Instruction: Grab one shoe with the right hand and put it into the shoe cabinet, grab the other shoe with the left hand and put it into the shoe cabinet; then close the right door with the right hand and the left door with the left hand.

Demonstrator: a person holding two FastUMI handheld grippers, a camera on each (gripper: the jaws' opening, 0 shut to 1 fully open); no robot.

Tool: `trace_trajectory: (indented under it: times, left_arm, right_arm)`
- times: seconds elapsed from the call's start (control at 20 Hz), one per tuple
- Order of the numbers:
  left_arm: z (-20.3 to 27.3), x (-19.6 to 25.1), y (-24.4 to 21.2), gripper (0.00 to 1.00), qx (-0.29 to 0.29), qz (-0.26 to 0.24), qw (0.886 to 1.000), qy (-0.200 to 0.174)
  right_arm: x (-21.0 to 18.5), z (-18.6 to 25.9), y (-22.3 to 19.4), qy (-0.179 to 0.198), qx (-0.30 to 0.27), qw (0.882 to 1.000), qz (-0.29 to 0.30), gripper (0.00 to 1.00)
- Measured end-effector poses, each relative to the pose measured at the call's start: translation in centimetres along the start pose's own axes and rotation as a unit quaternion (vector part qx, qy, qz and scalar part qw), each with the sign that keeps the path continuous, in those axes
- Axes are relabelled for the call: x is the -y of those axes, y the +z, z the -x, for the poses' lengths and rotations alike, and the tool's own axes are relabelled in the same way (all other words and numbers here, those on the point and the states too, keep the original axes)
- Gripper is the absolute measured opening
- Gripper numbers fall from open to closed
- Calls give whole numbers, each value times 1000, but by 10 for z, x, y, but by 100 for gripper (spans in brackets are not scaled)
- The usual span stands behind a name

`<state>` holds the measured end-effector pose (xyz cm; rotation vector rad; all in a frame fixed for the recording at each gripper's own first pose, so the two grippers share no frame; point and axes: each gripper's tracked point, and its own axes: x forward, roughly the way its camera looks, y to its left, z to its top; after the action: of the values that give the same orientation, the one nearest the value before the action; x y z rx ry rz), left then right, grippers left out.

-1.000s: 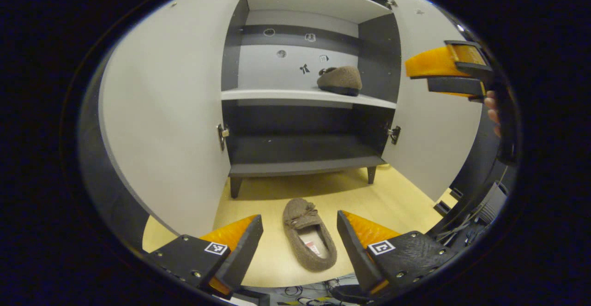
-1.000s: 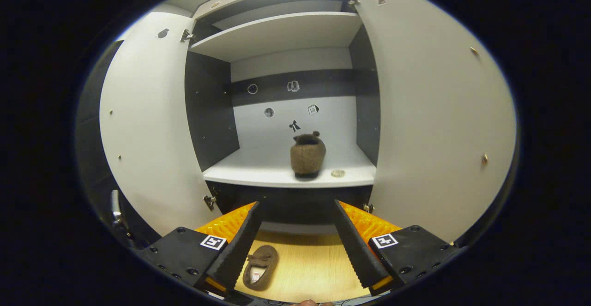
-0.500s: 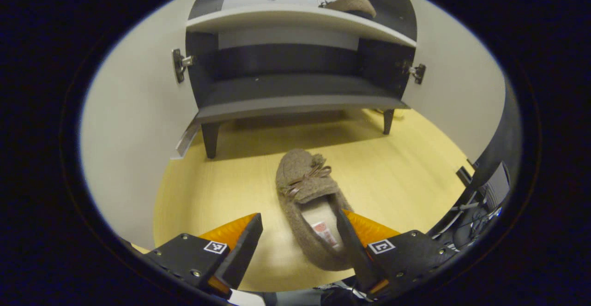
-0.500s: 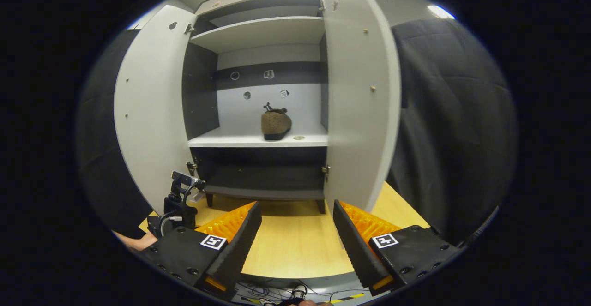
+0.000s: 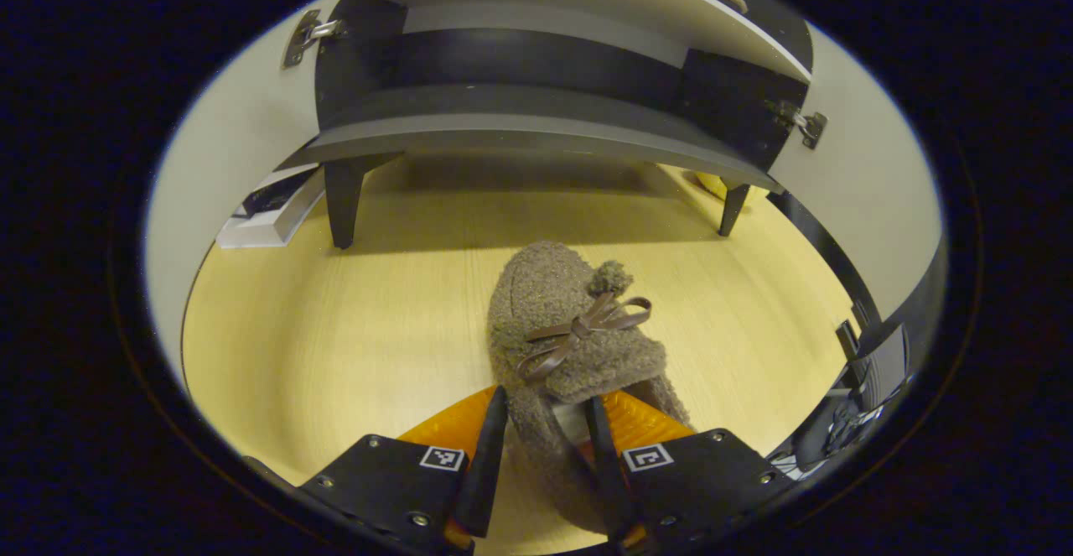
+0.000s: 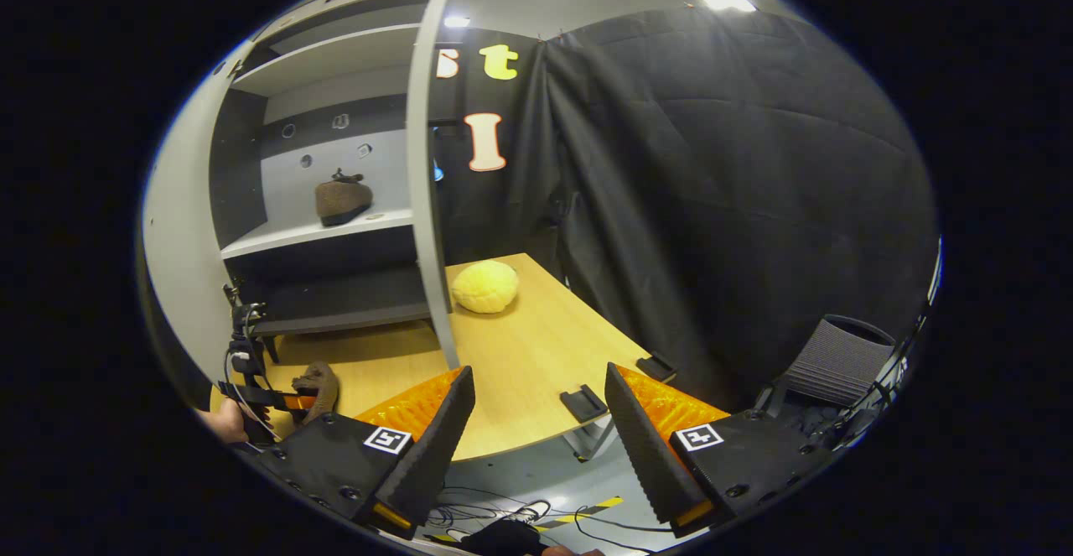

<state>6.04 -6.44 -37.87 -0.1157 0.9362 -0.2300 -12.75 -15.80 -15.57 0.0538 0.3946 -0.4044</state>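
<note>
Now | left tool point(image 5: 541, 447) clamped on floor shoe point(image 5: 570, 338) | right tool point(image 6: 536, 434) spread wide, empty

The fuzzy shoe point(image 5: 562, 329) at 6 o'clock in the left gripper view is taupe-brown with a darker brown bow point(image 5: 587, 329). It lies on a pale yellow wood-grain table point(image 5: 335, 321). The shoe cabinet point(image 6: 335, 204) has light grey doors and shelves with charcoal panels, and a yellow ball point(image 6: 484, 286) lies at 11 o'clock in the right gripper view.

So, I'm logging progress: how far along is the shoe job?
One shoe already sits on the cabinet shelf. The left gripper is shut on the second shoe, which is on the floor. Left to do: shelving it and closing both doors; the right door stands open.
</note>
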Motion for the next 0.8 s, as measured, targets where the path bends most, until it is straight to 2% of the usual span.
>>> trace_trajectory:
  times: [0.1, 0.15, 0.2, 0.3, 0.35, 0.5, 0.6, 0.7, 0.75, 0.8]
  left_arm:
    - [0, 3, -8, 48, -22, 42, 999, -12]
    - [3, 4, -3, 48, -19, 61, 998, -17]
    - [-1, 1, -6, 56, -22, 74, 997, -14]
    - [-1, 0, -6, 41, -33, 99, 994, -13]
    - [0, 0, -7, 41, -37, 97, 995, -9]
    - [4, -3, -5, 41, -39, 79, 996, 13]
    - [15, -14, 3, 40, -21, 98, 993, 54]
    - [7, -13, -2, 12, -31, 125, 989, 69]
    - [2, -15, -4, 19, -30, 126, 989, 77]
    - [15, -11, 0, 3, -36, 129, 988, 82]
  right_arm:
    - [19, -3, 0, -21, -4, 1000, -18, 99]
    - [25, -7, 5, -27, -3, 999, -24, 99]
    - [28, -8, 10, -31, 0, 999, -29, 98]
    - [37, -17, 20, -36, 10, 999, -29, 99]
    - [41, -22, 26, -39, 16, 999, -28, 99]
    - [48, -39, 43, -35, 29, 999, -24, 99]
    - [52, -52, 48, -27, 35, 999, -22, 98]
    - [58, -61, 54, -28, 42, 998, -24, 99]
    - [61, -65, 57, -26, 45, 998, -31, 99]
    - [65, -71, 56, -24, 45, 998, -38, 98]
